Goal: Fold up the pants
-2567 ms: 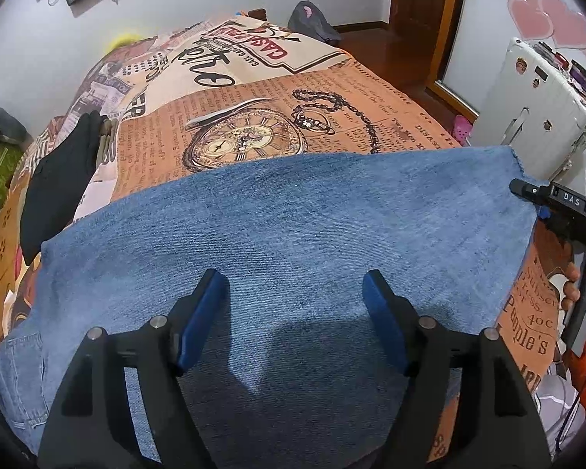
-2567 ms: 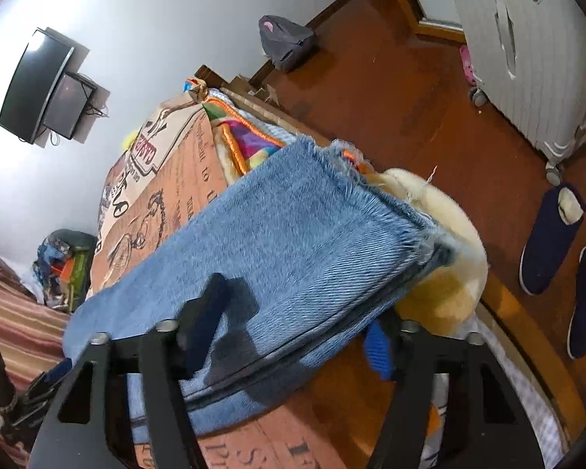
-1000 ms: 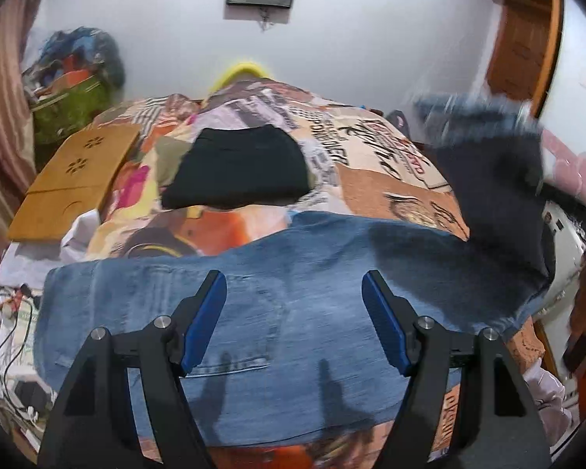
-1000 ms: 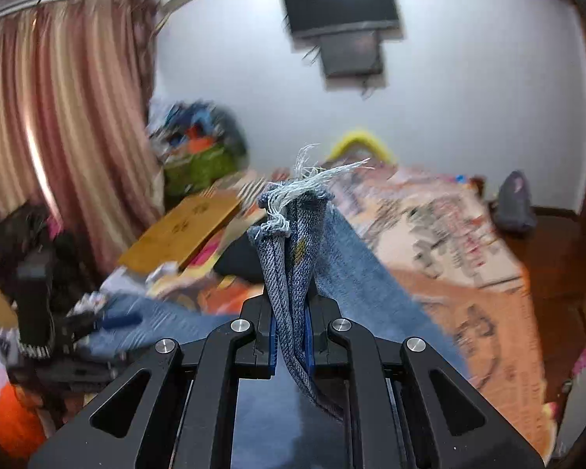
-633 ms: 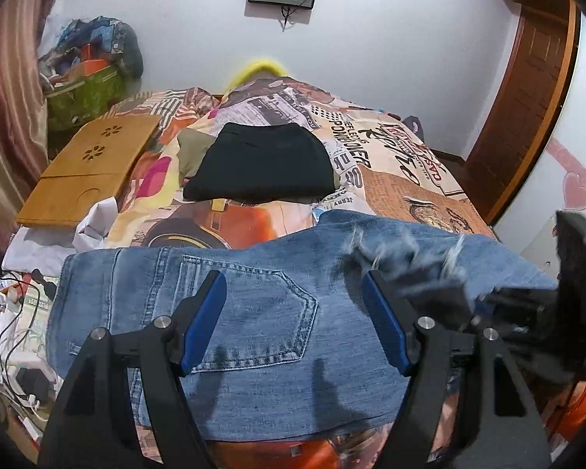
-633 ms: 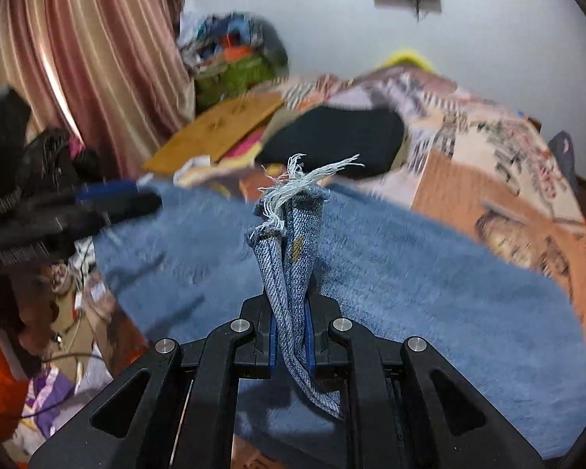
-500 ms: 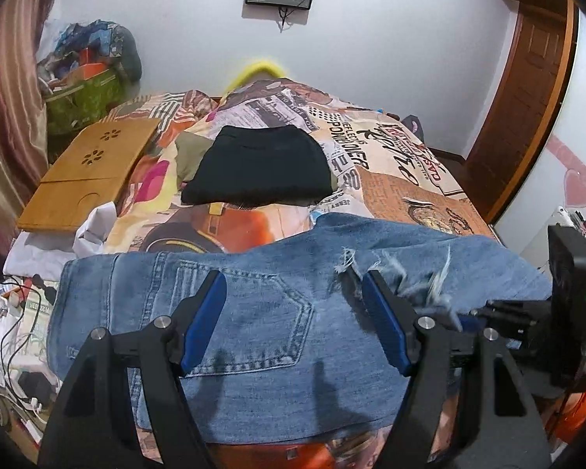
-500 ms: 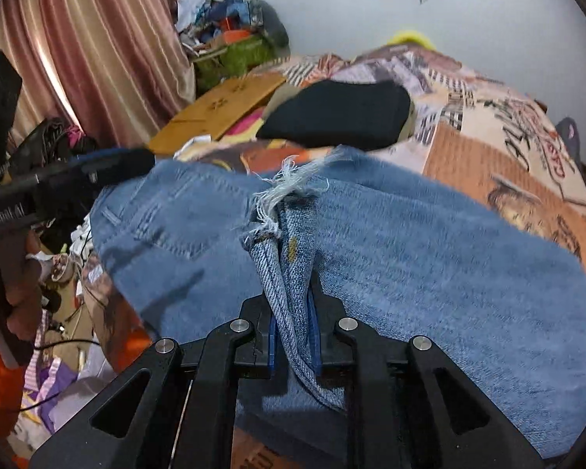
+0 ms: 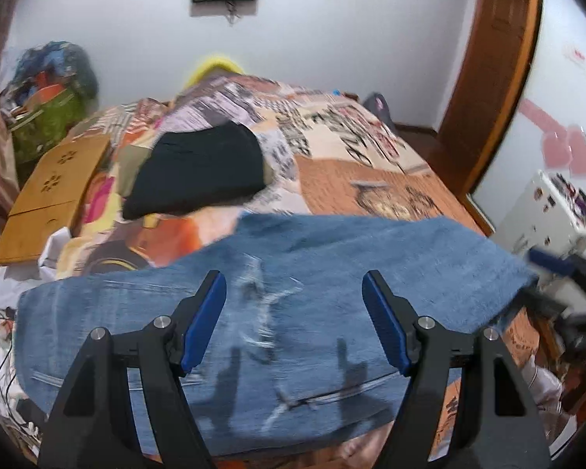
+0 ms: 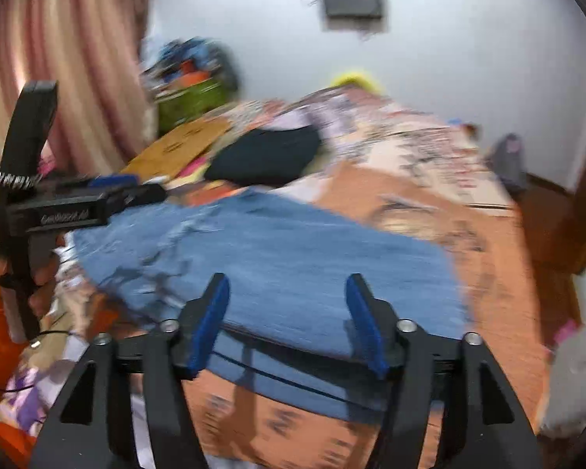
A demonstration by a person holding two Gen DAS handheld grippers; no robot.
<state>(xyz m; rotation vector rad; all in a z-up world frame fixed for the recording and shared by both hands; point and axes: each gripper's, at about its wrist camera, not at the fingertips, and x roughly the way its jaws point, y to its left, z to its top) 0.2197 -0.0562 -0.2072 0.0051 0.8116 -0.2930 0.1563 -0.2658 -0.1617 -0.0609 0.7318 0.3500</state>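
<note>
Blue denim pants (image 9: 293,305) lie folded over across the near edge of the bed, the frayed leg hems lying on top near the waist end. They also show in the right wrist view (image 10: 293,258). My left gripper (image 9: 294,318) is open and empty above the folded denim. My right gripper (image 10: 286,322) is open and empty over the near folded edge. The left gripper's body (image 10: 58,207) shows at the left of the right wrist view, and the right gripper's body (image 9: 566,273) at the right of the left wrist view.
A folded black garment (image 9: 199,172) lies further up the printed bedspread (image 9: 371,172). A wooden lap board (image 9: 54,187) sits at the bed's left. A white suitcase (image 9: 554,215) stands at the right. A wooden door frame (image 9: 488,78) is behind.
My right gripper carried the frayed leg hems over onto the waist end, let go and opened. It has drawn back to the right. The left gripper stayed open.
</note>
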